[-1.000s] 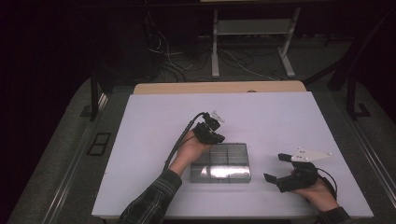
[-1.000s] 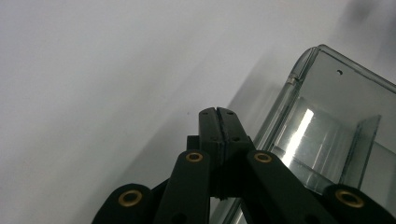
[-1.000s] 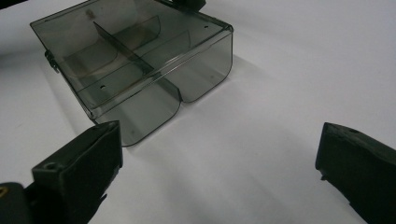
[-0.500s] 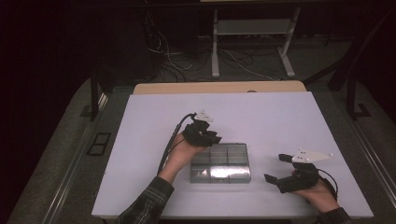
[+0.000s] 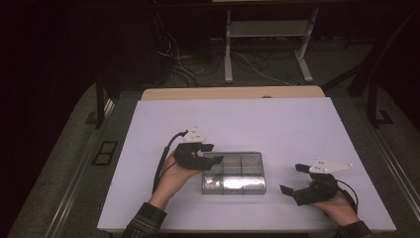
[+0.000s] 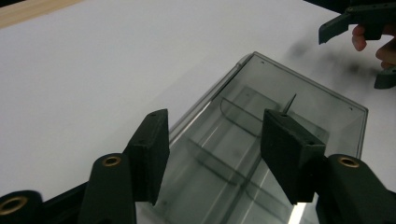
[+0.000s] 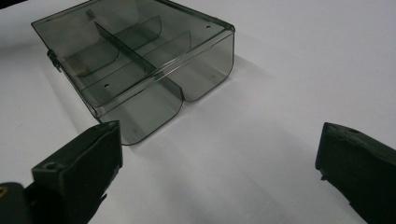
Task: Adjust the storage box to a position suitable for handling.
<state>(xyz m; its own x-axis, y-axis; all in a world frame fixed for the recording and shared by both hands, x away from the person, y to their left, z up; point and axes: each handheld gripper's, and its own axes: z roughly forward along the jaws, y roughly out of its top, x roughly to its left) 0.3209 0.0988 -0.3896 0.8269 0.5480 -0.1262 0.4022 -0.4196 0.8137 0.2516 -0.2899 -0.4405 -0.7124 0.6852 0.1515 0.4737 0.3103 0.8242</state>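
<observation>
A clear smoky box with inner dividers lies flat on the white table, a little toward the person's side of the middle. The left gripper hangs over the box's left end, held by the left hand. Its jaws have just been opening and now stand apart with nothing pinched between them; in the left gripper view the box lies below and beyond the two black pads, and I see no touch. A thin pin-like sliver pokes up at the tip of the right-hand pad there; I cannot tell what it is.

The right gripper rests well apart from the box, off to its right near the table's front edge, in the right hand. Its jaws are spread wide and empty. In the right gripper view the box sits ahead and to the left, bare tabletop between it and the pads.

Nothing lies on the table between either gripper and the box. A black cable loops from the left gripper down past the wrist. Beyond the white top a wooden edge shows, and behind that, on the dark floor, a metal stand and loose wires.
</observation>
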